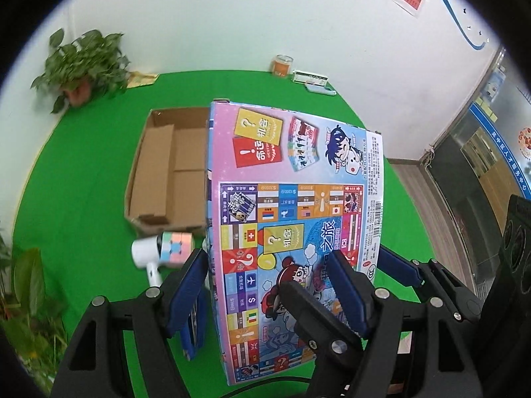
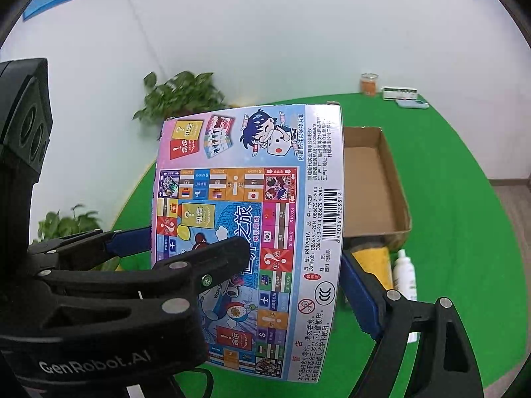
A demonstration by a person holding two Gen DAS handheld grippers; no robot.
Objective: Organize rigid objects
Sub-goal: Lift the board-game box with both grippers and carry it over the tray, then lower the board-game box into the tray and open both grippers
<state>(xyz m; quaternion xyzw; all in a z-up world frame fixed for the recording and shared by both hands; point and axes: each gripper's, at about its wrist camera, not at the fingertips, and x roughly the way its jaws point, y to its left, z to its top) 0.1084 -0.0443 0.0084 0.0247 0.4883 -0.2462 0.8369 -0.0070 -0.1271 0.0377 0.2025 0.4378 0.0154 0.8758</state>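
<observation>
Left wrist view, left to right:
- Potted plant (image 1: 83, 66), far left corner of the green table (image 1: 83, 172).
- Open cardboard box (image 1: 166, 169), empty, behind the game box.
- White hair dryer (image 1: 147, 255) with a pastel puzzle cube (image 1: 176, 243) touching it, just in front of the cardboard box.
- Left tool (image 1: 265, 285): blue pads clamped across the board game box (image 1: 292, 199), which is held tilted above the table.
- Board game box: printed back face shows a barcode, a CCC mark and dense Chinese text.
- Orange-filled jar (image 1: 282, 65), far table edge.

Right wrist view, left to right:
- Black tool body lettered "GenRobot.AI".
- Right tool (image 2: 292, 265): pads gripping the same box; its code reads "R432951A".
- Yellow sponge (image 2: 371, 262) and white bottle (image 2: 405, 275), beside the cardboard box.
</observation>
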